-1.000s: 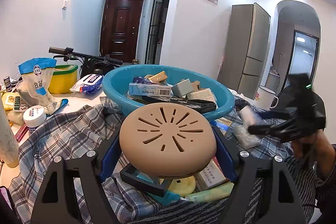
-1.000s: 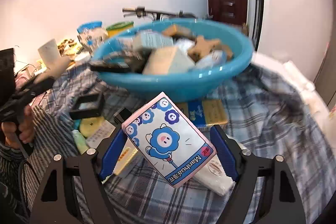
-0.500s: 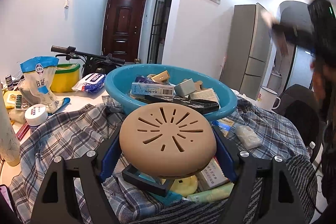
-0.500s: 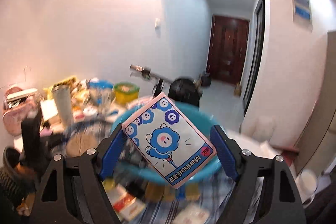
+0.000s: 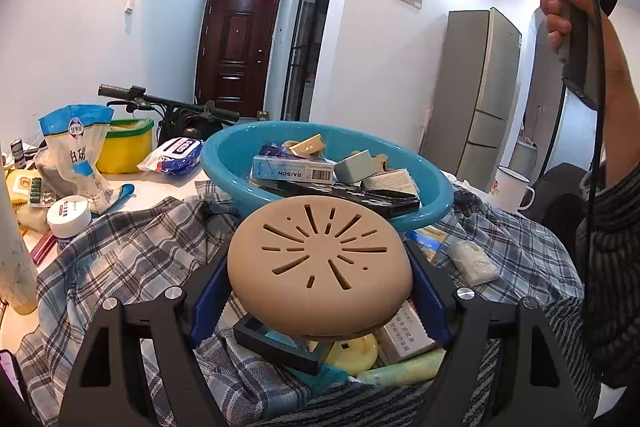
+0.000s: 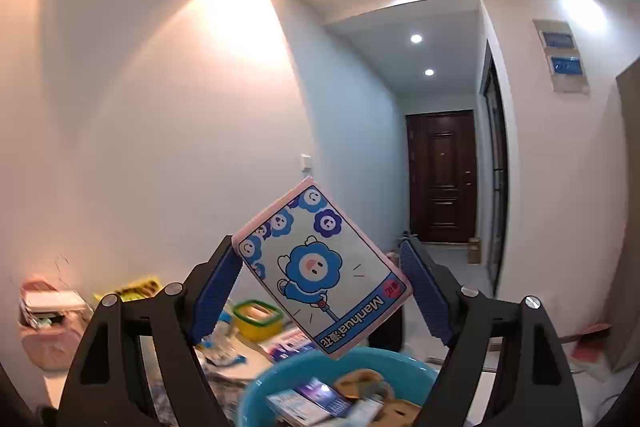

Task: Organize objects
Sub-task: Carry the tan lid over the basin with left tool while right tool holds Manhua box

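Both grippers are loaded. Between the blue pads of the left gripper (image 5: 320, 281) a tan domed disc (image 5: 318, 267) with radiating slots is clamped by its rim, jaws spread wide to span it; it is held low over a plaid cloth (image 5: 132, 247), just short of the blue basin (image 5: 224, 163) at twelve o'clock, presumably so it can be tipped in with a short reach.

By the right gripper (image 6: 320, 287) a pink tissue pack (image 6: 320, 275) printed with a blue flower figure is gripped by two opposite corners, tilted diagonally, jaws likewise wide apart. It is held high, pointing level down the hallway, with the same basin (image 6: 256, 387) at six o'clock beneath it; in the left view that raised tool and the hand (image 5: 560, 15) around its handle are seen at one o'clock. The height is judged to give clearance over the rim before release.

Boxes and packets already lie in the basin. More loose items, among them a yellow disc (image 5: 352, 351) and a black frame (image 5: 276, 343), lie on the cloth at six o'clock, so sorting seems well short of done.
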A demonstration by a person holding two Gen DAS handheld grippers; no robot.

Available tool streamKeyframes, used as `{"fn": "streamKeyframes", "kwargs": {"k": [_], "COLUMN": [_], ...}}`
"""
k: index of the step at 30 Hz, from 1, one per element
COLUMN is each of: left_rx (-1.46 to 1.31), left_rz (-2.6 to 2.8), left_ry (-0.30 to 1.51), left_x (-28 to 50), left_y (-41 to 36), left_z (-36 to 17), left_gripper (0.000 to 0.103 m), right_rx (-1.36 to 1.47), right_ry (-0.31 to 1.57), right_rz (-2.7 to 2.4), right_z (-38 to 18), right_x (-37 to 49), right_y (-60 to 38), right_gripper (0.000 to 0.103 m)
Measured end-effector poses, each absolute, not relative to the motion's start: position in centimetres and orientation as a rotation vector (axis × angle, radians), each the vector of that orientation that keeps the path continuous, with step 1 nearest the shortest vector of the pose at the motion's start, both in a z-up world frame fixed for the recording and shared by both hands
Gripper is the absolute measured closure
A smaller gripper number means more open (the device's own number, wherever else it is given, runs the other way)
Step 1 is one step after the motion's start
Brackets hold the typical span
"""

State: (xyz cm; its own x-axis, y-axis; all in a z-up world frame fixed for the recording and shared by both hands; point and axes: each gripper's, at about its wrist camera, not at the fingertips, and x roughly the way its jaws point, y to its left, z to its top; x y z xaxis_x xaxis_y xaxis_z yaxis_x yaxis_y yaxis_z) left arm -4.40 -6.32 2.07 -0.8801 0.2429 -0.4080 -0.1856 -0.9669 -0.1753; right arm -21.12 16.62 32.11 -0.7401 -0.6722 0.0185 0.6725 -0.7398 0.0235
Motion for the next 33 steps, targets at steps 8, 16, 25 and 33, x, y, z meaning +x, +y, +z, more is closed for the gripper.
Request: {"fn": "streamKeyframes", "kwargs": {"k": [8, 16, 25, 33], "left_rx": [-0.655, -0.696, -0.718, -0.539], "left_rz": [2.848, 2.875, 2.931, 3.017], "left_ry": [-0.207, -0.129, -0.117, -0.037], "left_x": [-4.5, -4.9, -5.0, -4.4], "left_y": [-6.4, -5.4, -5.6, -5.3], "left_z": [2.1, 1.8, 1.9, 10.5], "left_gripper": [0.021, 0.021, 0.021, 0.021], "right_rx": [0.112, 0.209, 0.313, 0.320], "right_ry": [-0.053, -0.080, -0.156, -0.276], "right_rz": [-2.431, -2.447, -2.373, -2.313], "right_z": [27.7, 26.8, 26.6, 26.6], "right_x": [-26.2, -28.3, -29.5, -31.2], "right_y": [15.2, 16.1, 17.7, 21.1], "right_gripper": [0.023, 0.023, 0.023, 0.023]}}
